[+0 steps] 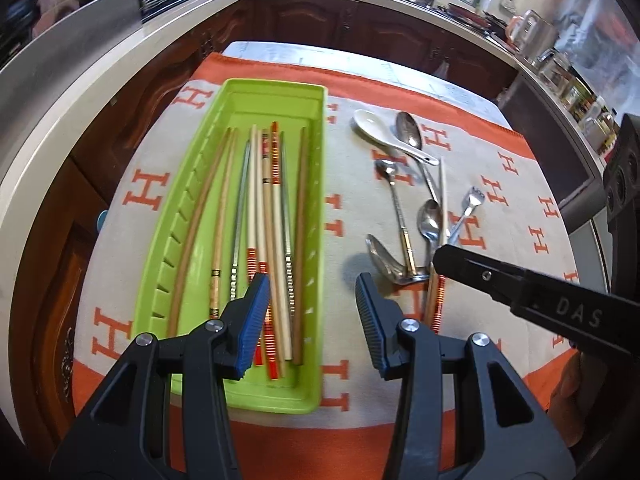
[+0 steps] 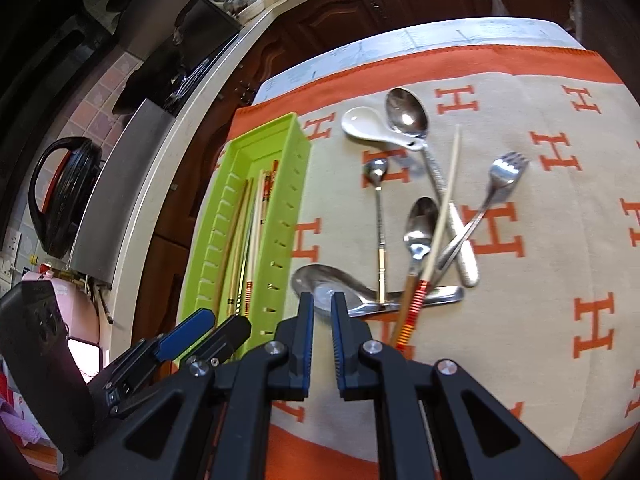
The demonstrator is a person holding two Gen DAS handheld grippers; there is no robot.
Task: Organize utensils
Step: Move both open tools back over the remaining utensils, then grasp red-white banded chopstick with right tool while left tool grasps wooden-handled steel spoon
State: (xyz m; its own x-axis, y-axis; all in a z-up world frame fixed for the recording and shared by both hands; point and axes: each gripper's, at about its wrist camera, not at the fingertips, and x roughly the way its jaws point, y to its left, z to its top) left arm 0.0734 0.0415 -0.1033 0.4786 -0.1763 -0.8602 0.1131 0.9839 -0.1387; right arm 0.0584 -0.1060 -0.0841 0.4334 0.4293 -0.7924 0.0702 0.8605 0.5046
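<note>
The left gripper (image 1: 312, 304) hovers with fingers spread wide, empty, above the green tray (image 1: 312, 92); the right gripper (image 2: 321, 308) has fingers narrowly parted, empty, near a metal spoon (image 2: 320, 280).

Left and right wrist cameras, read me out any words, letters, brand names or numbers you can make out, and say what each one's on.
"H", repeated in orange all over the cloth covering the table.
"DAS", embossed on the black arm of the right gripper, as the left wrist view shows it; anything before those letters is unreadable.
The jars and bottles on the counter carry labels too small and blurred to read.
The dark bands on the chopsticks in the green tray show no legible text.
</note>
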